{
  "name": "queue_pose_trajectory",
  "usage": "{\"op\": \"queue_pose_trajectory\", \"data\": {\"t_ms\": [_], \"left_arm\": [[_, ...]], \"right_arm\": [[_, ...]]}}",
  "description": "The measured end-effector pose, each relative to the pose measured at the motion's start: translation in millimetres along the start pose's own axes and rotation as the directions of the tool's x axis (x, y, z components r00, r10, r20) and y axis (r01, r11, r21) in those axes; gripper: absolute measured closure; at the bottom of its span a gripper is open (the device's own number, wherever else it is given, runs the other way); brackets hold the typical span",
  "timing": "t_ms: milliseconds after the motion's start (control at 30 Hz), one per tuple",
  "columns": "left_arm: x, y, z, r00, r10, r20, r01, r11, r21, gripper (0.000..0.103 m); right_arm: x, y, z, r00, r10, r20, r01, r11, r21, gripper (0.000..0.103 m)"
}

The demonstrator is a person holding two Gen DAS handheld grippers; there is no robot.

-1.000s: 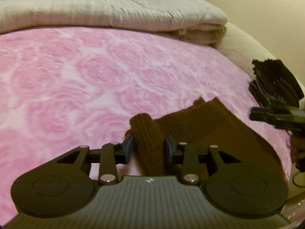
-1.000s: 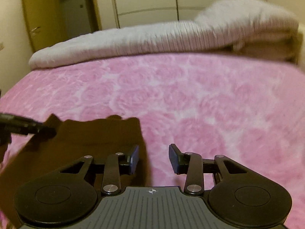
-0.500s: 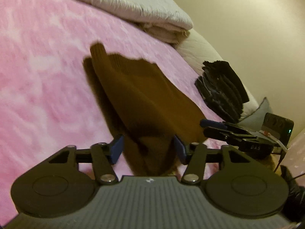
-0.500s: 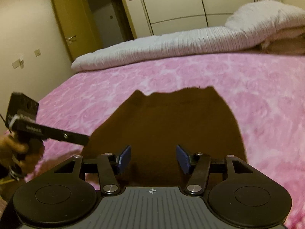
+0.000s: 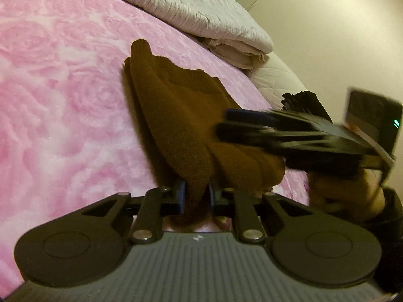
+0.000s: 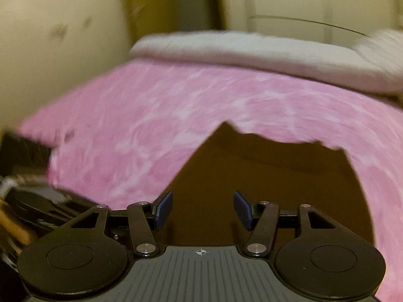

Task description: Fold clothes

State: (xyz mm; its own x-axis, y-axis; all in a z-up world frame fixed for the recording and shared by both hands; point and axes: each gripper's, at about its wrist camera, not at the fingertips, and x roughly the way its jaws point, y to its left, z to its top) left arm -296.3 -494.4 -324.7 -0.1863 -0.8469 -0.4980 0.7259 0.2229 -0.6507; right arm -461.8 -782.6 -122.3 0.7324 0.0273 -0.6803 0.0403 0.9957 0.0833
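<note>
A brown knit garment (image 5: 181,115) lies folded lengthwise on the pink rose-patterned bedspread (image 5: 63,95). My left gripper (image 5: 196,196) is shut on its near bunched end, with brown fabric pinched between the blue pads. In the left wrist view my right gripper (image 5: 226,123) reaches in from the right, blurred, over the garment's right side; a hand holds it. In the right wrist view the right gripper (image 6: 202,210) stands open above the brown garment (image 6: 264,181), nothing between its fingers. The left gripper's body (image 6: 45,206) shows at the lower left there.
A folded white quilt (image 5: 201,15) and beige bedding lie along the bed's far edge. A black pile of cloth (image 5: 304,100) sits at the right bed edge. Cream walls, a wooden door and wardrobe doors stand beyond the bed (image 6: 176,115).
My left gripper went from open around the garment's end to shut on it. The right gripper, open throughout, swung in toward the garment's near right side, and its view is blurred by motion.
</note>
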Motion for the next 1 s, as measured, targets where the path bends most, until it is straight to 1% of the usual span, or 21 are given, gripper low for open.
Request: {"op": "queue_pose_trajectory", "data": {"t_ms": [67,133,167,300,400,467,567,633,700,733,767,833,900,933,967,1000], "left_arm": [[-1,4,3,1.0,-0.01,-0.01,0.01,1.0,-0.018,0.087],[-3,7,6,1.0,-0.022,-0.015,0.021,0.999,-0.026,0.085],[-4,8,8,0.999,-0.027,-0.019,0.026,0.999,-0.027,0.085],[-15,5,10,0.999,-0.019,-0.031,0.02,0.999,0.032,0.083],[-30,1,13,1.0,-0.001,-0.007,0.001,0.996,0.093,0.083],[-33,-1,18,1.0,0.011,0.011,-0.012,0.993,0.119,0.083],[-33,-5,26,0.999,0.026,0.027,-0.03,0.988,0.152,0.083],[-27,-8,32,0.999,0.044,0.022,-0.048,0.982,0.185,0.083],[-22,-14,38,0.997,0.072,0.016,-0.074,0.968,0.241,0.083],[-22,-19,40,0.996,0.088,0.013,-0.088,0.954,0.287,0.08],[-24,-24,42,0.994,0.105,0.018,-0.105,0.934,0.341,0.077],[-27,-35,43,0.99,0.139,0.03,-0.138,0.884,0.446,0.061],[-29,-45,39,0.981,0.186,0.05,-0.18,0.799,0.574,0.057],[-28,-49,36,0.976,0.208,0.057,-0.197,0.748,0.634,0.054],[-26,-52,32,0.971,0.231,0.067,-0.211,0.69,0.693,0.052],[-24,-56,25,0.964,0.255,0.078,-0.224,0.615,0.756,0.05]], "right_arm": [[29,10,11,0.996,-0.015,-0.085,0.006,0.995,-0.101,0.045],[54,7,17,0.991,-0.045,-0.127,0.028,0.99,-0.135,0.045],[64,-1,18,0.991,-0.057,-0.121,0.041,0.991,-0.127,0.045],[68,-37,27,0.996,-0.066,-0.063,0.066,0.998,0.009,0.045],[30,-57,24,0.995,-0.093,0.039,0.087,0.989,0.122,0.045],[1,-68,9,0.99,-0.123,0.075,0.107,0.976,0.189,0.045],[-21,-86,-27,0.988,-0.149,0.038,0.134,0.955,0.265,0.045],[-30,-77,-37,0.984,-0.174,0.036,0.162,0.96,0.229,0.045],[-39,-68,-47,0.979,-0.199,0.035,0.189,0.963,0.194,0.045],[-44,-64,-52,0.977,-0.212,0.035,0.203,0.963,0.176,0.045],[-48,-60,-57,0.974,-0.224,0.034,0.216,0.963,0.158,0.045],[-57,-51,-67,0.968,-0.249,0.035,0.243,0.962,0.122,0.045],[-66,-42,-77,0.961,-0.274,0.037,0.27,0.959,0.086,0.045],[-71,-38,-82,0.958,-0.286,0.038,0.283,0.957,0.068,0.044],[-75,-33,-87,0.954,-0.298,0.039,0.296,0.954,0.05,0.044],[-80,-29,-93,0.95,-0.31,0.041,0.309,0.951,0.032,0.043]]}}
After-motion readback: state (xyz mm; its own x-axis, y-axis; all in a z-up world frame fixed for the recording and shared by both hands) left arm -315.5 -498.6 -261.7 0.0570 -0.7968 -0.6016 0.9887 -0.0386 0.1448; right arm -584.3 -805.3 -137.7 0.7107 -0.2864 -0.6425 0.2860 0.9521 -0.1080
